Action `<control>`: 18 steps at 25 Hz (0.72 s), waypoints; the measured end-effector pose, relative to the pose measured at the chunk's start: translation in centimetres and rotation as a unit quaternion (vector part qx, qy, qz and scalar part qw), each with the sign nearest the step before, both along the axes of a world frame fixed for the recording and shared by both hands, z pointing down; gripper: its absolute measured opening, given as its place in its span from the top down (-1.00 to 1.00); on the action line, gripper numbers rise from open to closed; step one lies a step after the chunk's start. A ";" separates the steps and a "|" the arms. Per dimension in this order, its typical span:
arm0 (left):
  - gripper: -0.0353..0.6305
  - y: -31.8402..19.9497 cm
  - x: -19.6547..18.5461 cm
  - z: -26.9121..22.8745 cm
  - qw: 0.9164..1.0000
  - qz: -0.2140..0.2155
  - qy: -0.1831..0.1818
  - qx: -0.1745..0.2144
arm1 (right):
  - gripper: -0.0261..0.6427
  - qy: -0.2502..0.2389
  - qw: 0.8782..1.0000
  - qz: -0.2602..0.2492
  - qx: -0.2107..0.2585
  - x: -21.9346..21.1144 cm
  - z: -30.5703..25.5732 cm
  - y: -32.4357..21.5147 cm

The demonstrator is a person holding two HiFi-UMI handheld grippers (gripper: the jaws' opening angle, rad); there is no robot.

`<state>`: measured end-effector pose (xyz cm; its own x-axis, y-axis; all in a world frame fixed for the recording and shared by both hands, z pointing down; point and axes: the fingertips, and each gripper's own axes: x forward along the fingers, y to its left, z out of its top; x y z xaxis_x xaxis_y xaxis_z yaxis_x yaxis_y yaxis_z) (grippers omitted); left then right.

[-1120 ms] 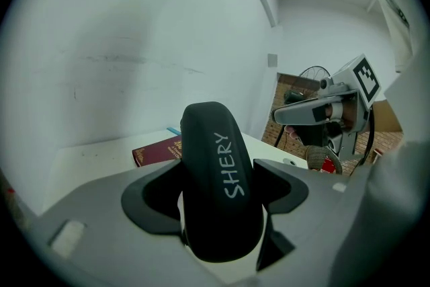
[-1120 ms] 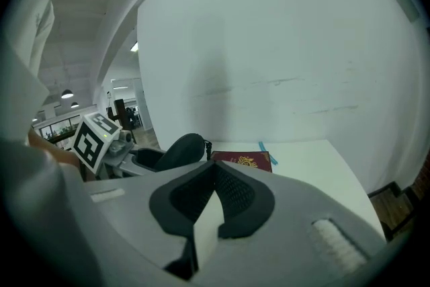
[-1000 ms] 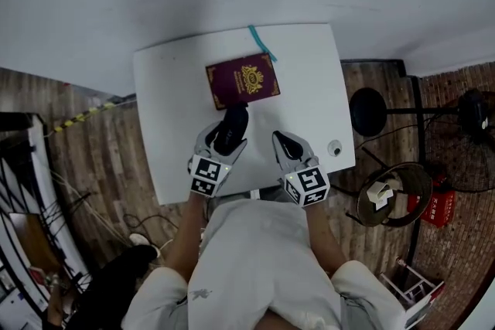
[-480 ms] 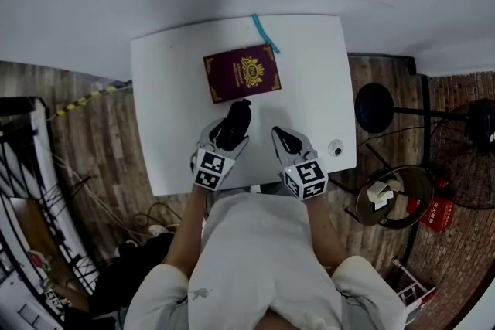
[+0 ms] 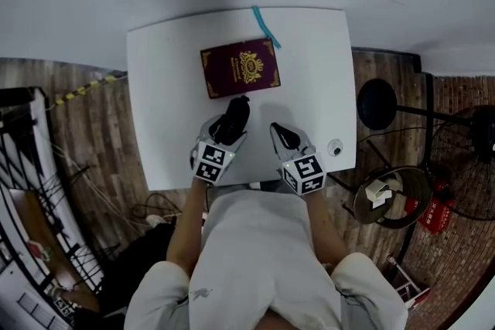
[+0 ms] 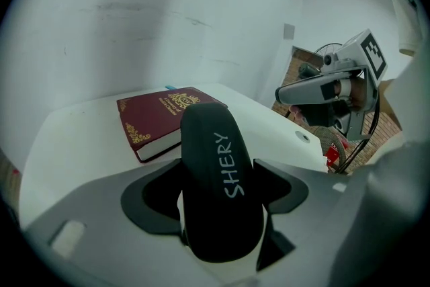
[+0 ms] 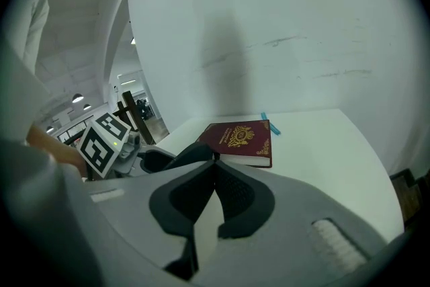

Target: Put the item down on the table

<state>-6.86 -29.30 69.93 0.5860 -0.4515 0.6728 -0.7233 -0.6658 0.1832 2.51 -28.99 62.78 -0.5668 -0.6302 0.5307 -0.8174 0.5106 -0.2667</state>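
Note:
A black oblong case (image 6: 222, 175) with white lettering sits between the jaws of my left gripper (image 5: 232, 122), which are shut on it. The case (image 5: 234, 117) points at the near edge of a dark red book (image 5: 240, 67) with gold ornament that lies flat on the white table (image 5: 162, 112). I cannot tell whether the case touches the table. My right gripper (image 5: 285, 137) hovers beside it to the right, its jaws shut with nothing between them (image 7: 215, 159). The book (image 7: 239, 138) and the black case (image 7: 176, 158) also show in the right gripper view.
A teal strip (image 5: 264, 25) lies at the table's far edge behind the book. A small round white object (image 5: 334, 147) sits near the table's right front corner. A black stool (image 5: 377, 104) and a basket (image 5: 390, 195) stand on the wooden floor to the right.
The head view has drifted, so the table sits higher in the picture. Both grippers keep about the same places in front of the book, and the case stays held.

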 end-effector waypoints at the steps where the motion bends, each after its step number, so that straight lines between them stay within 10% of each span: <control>1: -0.16 0.0 0.0 0.2 1.000 -0.001 -0.002 -0.003 | 0.91 0.000 1.000 -0.001 -0.002 0.0 0.1 0.0; 18: -0.17 -0.2 0.8 2.6 0.999 0.010 -0.025 -0.036 | 0.91 -0.002 1.000 0.004 -0.019 0.7 1.5 -0.7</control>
